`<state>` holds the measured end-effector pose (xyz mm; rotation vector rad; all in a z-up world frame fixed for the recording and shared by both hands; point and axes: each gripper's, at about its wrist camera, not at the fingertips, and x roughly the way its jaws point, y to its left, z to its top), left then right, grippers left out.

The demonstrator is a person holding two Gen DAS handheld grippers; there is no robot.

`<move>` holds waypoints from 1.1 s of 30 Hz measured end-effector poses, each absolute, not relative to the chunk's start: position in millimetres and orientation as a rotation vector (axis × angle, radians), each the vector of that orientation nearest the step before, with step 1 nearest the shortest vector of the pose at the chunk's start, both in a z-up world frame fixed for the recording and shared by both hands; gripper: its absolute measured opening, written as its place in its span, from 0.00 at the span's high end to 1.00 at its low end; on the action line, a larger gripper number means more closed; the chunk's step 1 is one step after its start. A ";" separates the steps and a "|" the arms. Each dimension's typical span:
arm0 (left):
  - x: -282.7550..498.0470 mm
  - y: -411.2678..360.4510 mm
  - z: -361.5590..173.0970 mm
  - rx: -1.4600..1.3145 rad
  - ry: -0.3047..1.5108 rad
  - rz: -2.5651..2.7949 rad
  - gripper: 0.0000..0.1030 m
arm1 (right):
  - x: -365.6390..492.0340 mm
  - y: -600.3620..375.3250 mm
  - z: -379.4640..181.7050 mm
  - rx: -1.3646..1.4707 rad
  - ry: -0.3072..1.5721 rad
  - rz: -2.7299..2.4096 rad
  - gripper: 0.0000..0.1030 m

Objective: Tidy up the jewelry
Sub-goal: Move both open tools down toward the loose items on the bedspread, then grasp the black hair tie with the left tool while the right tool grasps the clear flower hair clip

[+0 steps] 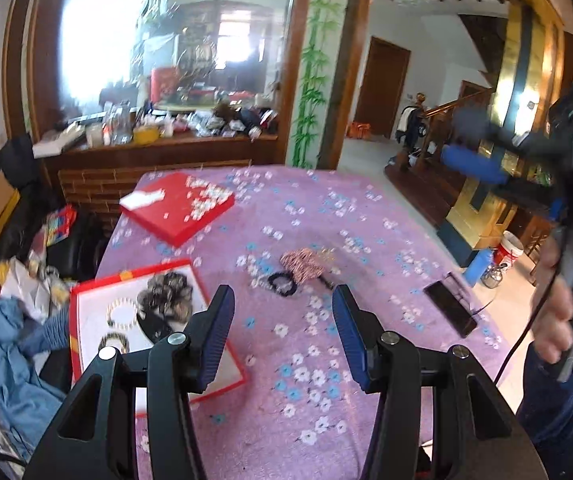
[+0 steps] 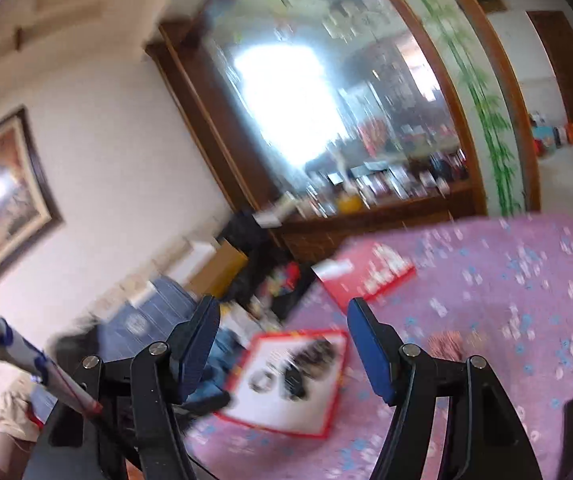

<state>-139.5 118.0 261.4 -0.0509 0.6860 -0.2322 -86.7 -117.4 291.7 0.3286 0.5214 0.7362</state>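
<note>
A red-rimmed white tray point(image 1: 86, 312) at the table's left edge holds dark hair ornaments point(image 1: 168, 294) and a beaded ring point(image 1: 121, 313); the blurred right wrist view shows it too point(image 2: 286, 408). A pink patterned scrunchie point(image 1: 301, 265), a black hair tie point(image 1: 282, 283) and a small gold piece point(image 1: 326, 256) lie mid-table. My left gripper point(image 1: 283, 312) is open and empty, above the cloth just short of them. My right gripper point(image 2: 282, 328) is open and empty, raised off to the right; it also shows in the left wrist view point(image 1: 474, 164).
A red box lid point(image 1: 178, 204) lies at the far left of the purple flowered tablecloth point(image 1: 326, 360). A black phone point(image 1: 450, 308) lies near the right edge. Clothes and clutter point(image 1: 6, 320) pile up beside the table's left side. A cluttered sideboard point(image 1: 158, 136) stands behind.
</note>
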 end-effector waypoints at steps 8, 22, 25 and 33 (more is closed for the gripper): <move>-66.1 71.6 175.0 -0.099 0.814 -0.302 0.52 | 3.8 -148.7 141.7 0.367 0.852 0.519 0.52; 110.6 50.7 34.3 -0.207 1.064 -0.072 0.62 | 103.6 -191.3 53.9 0.478 0.954 0.318 0.52; 123.1 43.2 24.1 -0.192 1.074 -0.075 0.69 | 109.5 -185.7 46.5 0.464 0.939 0.328 0.52; 115.4 47.6 30.2 -0.155 0.961 -0.092 0.95 | 112.4 -202.0 52.8 0.504 0.906 0.313 0.52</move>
